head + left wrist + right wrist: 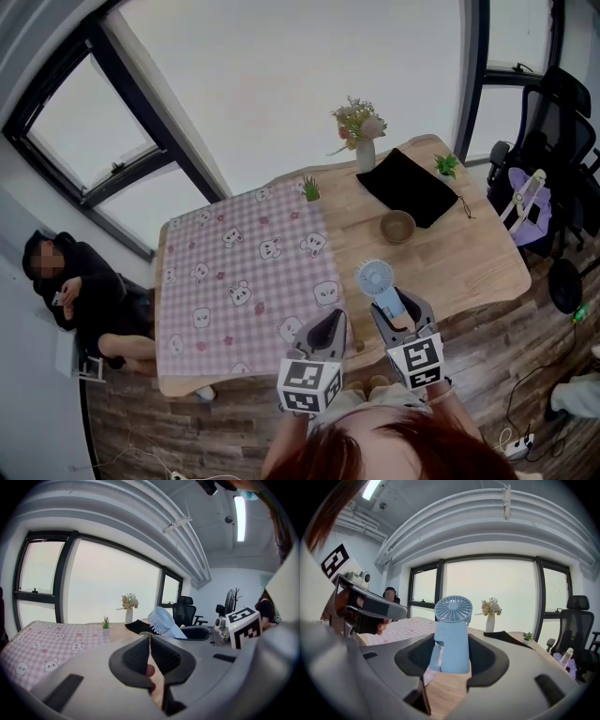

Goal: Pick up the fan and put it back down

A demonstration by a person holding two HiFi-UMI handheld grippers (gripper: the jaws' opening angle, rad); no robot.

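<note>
Right gripper (396, 315) clamps the upright blue fan (376, 277) near the table's (487, 272) front edge, beside the checked cloth (244, 281), bare wood beyond; left gripper (324, 330) hangs alongside, jaws together, empty.

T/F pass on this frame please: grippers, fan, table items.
1. The right hand-held gripper holds the fan. True.
2. The left hand-held gripper is open. False: its jaws are together and hold nothing.
3. The bowl sits on the checked cloth. False: it is on the bare table, right of that cloth.
4. A vase of flowers stands on the table. True.
</note>
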